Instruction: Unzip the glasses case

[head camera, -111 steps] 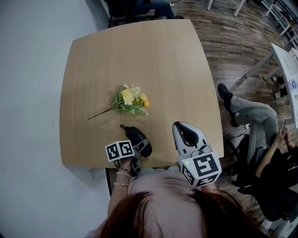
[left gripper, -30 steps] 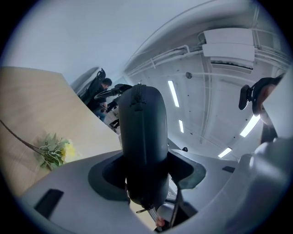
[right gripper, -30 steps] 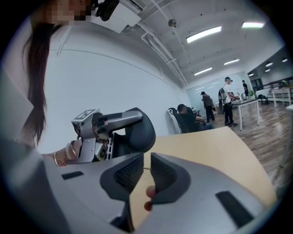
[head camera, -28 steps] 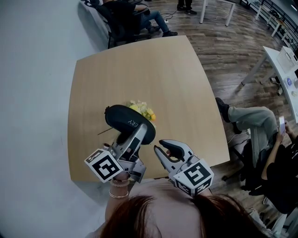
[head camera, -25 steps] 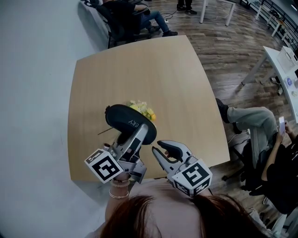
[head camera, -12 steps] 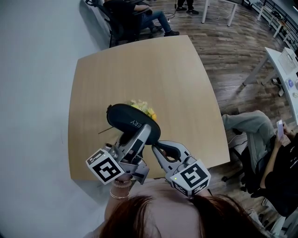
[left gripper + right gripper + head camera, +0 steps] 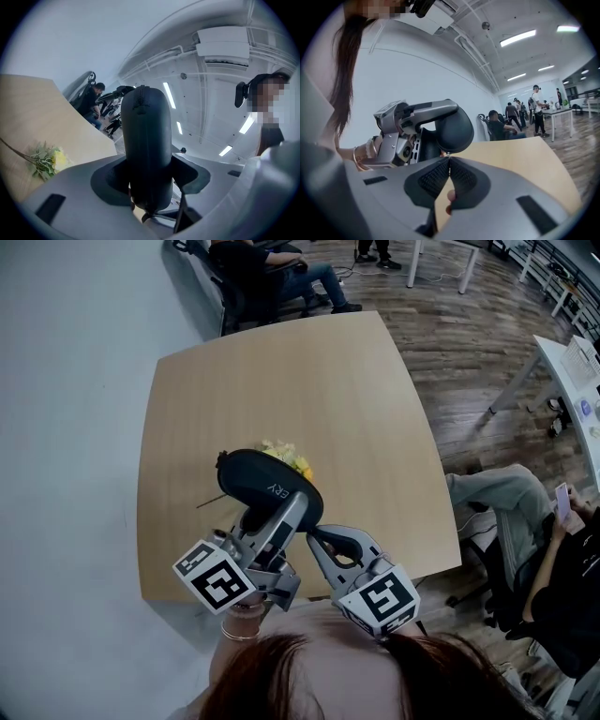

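The black zip-up glasses case [image 7: 270,488] hangs in the air above the table, lying across the jaws of my left gripper [image 7: 281,512], which is shut on its middle. In the left gripper view the case [image 7: 146,140] stands up between the pads, with the zip running over its top. My right gripper [image 7: 311,537] is shut, its tips right up against the near end of the case. In the right gripper view the closed tips [image 7: 449,158] sit just under the case's rounded end [image 7: 454,129]. Whether the zip pull is pinched between them I cannot tell.
A small bunch of yellow flowers [image 7: 286,454] lies on the wooden table [image 7: 281,371], partly hidden under the case. A person sits in a chair [image 7: 272,268] beyond the far edge. Another seated person [image 7: 525,512] is at the right, off the table.
The left gripper has carried the case a little to the right and nearer. The gap to the right gripper's shut tips has closed, and they now meet the case's end.
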Action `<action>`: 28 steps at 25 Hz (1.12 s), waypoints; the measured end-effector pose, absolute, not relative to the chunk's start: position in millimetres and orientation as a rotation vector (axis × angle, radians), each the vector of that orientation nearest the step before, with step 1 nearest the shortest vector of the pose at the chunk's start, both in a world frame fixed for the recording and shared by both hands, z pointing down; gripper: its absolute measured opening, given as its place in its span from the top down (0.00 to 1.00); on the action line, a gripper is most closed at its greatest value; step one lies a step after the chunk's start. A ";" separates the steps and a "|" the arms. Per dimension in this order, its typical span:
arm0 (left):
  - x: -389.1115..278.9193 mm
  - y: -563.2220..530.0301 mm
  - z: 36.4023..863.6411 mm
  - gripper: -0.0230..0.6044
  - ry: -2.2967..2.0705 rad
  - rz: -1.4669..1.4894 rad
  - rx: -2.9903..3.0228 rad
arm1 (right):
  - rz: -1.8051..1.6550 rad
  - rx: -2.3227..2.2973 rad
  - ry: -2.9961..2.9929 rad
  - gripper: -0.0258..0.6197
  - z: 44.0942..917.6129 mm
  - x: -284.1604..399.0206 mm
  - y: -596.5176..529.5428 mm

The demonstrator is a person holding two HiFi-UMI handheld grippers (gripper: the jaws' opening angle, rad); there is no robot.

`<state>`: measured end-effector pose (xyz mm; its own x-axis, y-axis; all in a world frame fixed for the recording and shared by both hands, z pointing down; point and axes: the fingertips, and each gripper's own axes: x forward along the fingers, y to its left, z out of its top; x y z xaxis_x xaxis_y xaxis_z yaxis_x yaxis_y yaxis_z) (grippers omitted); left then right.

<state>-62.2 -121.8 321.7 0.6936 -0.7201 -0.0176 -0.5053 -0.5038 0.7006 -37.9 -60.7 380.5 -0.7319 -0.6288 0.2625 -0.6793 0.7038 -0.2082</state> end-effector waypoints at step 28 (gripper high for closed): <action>-55.1 -106.8 330.1 0.57 -0.893 -0.189 2.338 | 0.383 1.073 -2.682 0.93 395.2 -23.3 -66.0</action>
